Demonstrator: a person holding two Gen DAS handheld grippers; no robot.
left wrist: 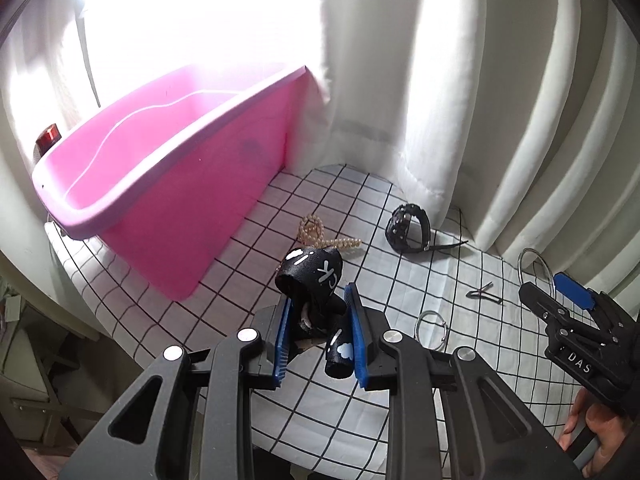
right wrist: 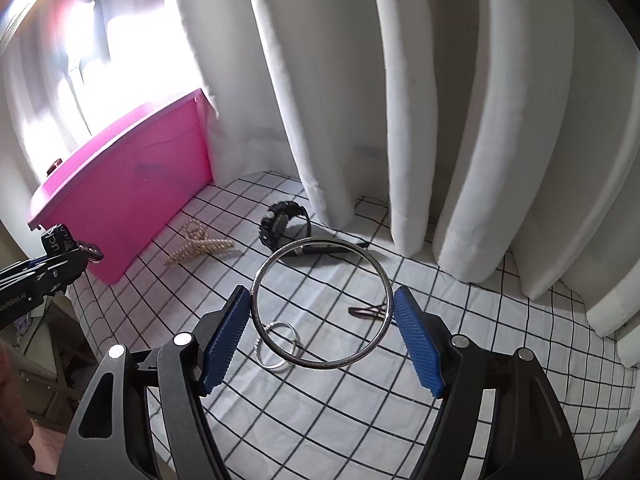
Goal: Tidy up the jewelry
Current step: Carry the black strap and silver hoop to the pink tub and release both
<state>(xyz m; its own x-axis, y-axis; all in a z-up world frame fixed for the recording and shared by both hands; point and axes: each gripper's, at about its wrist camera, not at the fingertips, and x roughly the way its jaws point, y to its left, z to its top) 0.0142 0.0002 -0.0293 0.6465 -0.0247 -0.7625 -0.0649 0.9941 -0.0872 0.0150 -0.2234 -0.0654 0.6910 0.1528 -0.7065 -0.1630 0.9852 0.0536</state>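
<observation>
- The left tool point(left wrist: 318, 332) is being kept clamped on a black band with white letters point(left wrist: 316, 276), which is being held above the desk point(left wrist: 280, 208); the band is folded, one end sticking up past the blue pads and the other hanging at about 5 o'clock from them.
- The right tool point(right wrist: 322, 338) is being held wide, and a large silver bangle point(right wrist: 322, 304) is being gripped across its width between the two blue pads, both pads touching its rim; the bangle is being carried clear of the desk.
- The desk is being covered by a white cloth with a black grid.
- A pink bin point(left wrist: 168, 184) is standing on the desk at about 10 o'clock from the left tool, with its open top facing up.
- A pearl hair clip point(left wrist: 320, 236) is lying just beside the bin's front wall, at 12 o'clock from the left tool.
- A black watch point(left wrist: 408, 228) is lying near the white curtain point(left wrist: 460, 80), at about 1 o'clock.
- A smaller silver ring point(right wrist: 278, 344) is lying on the cloth, seen through the bangle's lower part in the right wrist view.
- A dark hair pin point(right wrist: 370, 312) is lying on the cloth at about 3 o'clock from that ring.
- A hand point(left wrist: 592, 424) is being seen on the right tool's handle.
</observation>
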